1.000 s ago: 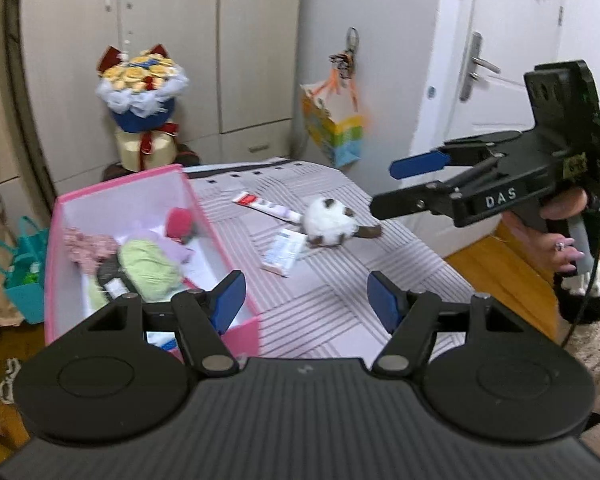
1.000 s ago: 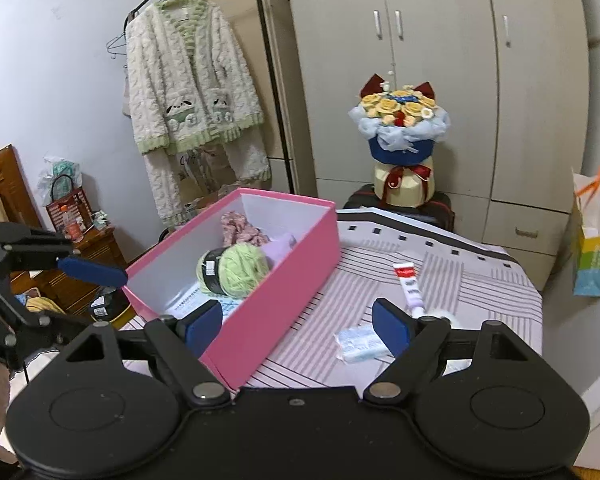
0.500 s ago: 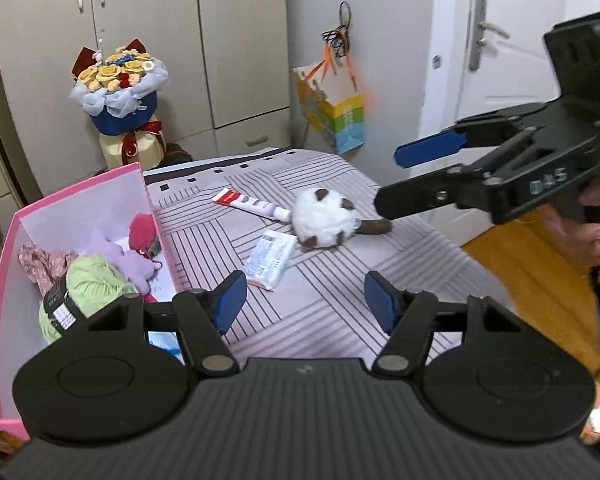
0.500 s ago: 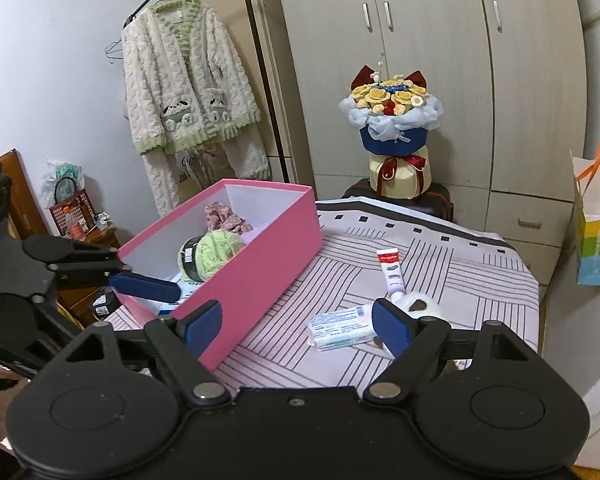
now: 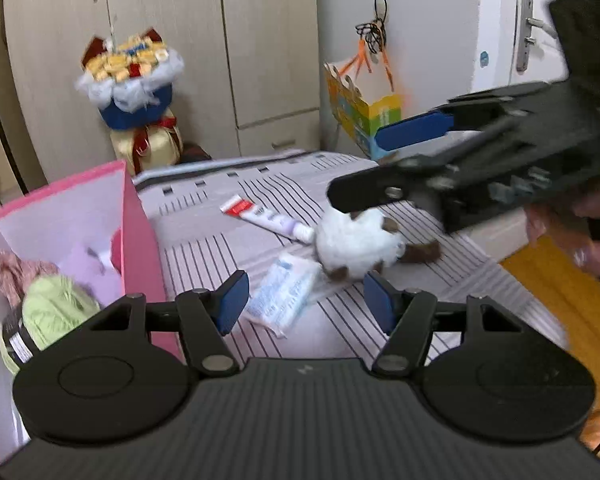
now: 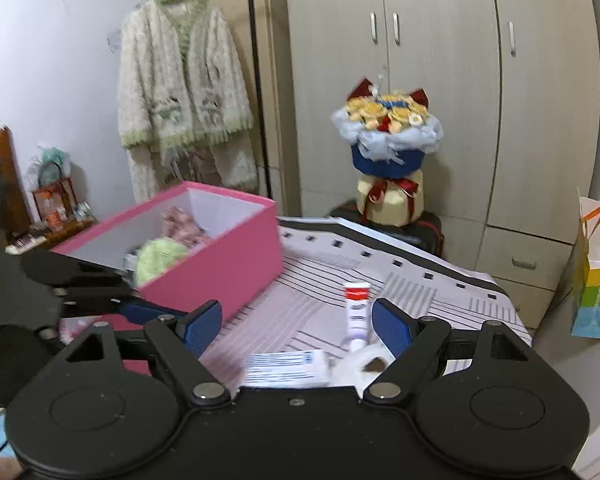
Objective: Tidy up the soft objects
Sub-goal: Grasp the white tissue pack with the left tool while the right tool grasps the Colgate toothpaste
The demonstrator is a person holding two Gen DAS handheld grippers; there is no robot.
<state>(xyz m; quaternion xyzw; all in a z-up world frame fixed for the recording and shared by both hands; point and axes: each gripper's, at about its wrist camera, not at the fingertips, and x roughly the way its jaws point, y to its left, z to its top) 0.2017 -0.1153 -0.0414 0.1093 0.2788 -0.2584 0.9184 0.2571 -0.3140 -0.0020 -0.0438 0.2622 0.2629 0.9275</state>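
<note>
Grippers: my left gripper (image 5: 302,298) stood with its fingers moderately apart, nothing between the blue pads, hovering over the tissue pack (image 5: 284,292) and just short of the plush toy (image 5: 356,246). My right gripper (image 6: 296,322) stood wide, also empty, its fingers framing the tube (image 6: 357,316) and the tissue pack (image 6: 286,368); seen from the left, it (image 5: 376,164) hung over the toy.

Room: beige wardrobe (image 6: 440,80); cardigan (image 6: 184,92) on a rail; bouquet (image 6: 388,152) beyond the bed; gift bag (image 5: 360,110) by the door.

Surface: striped bedcover (image 5: 340,320).

Contents, large to small: pink box (image 6: 236,264) at the left, holding green yarn (image 5: 56,308) and other soft pieces; white-and-brown plush toy lying on the cover, touching the tube's cap end; tissue pack just beside it; tube (image 5: 266,216).
</note>
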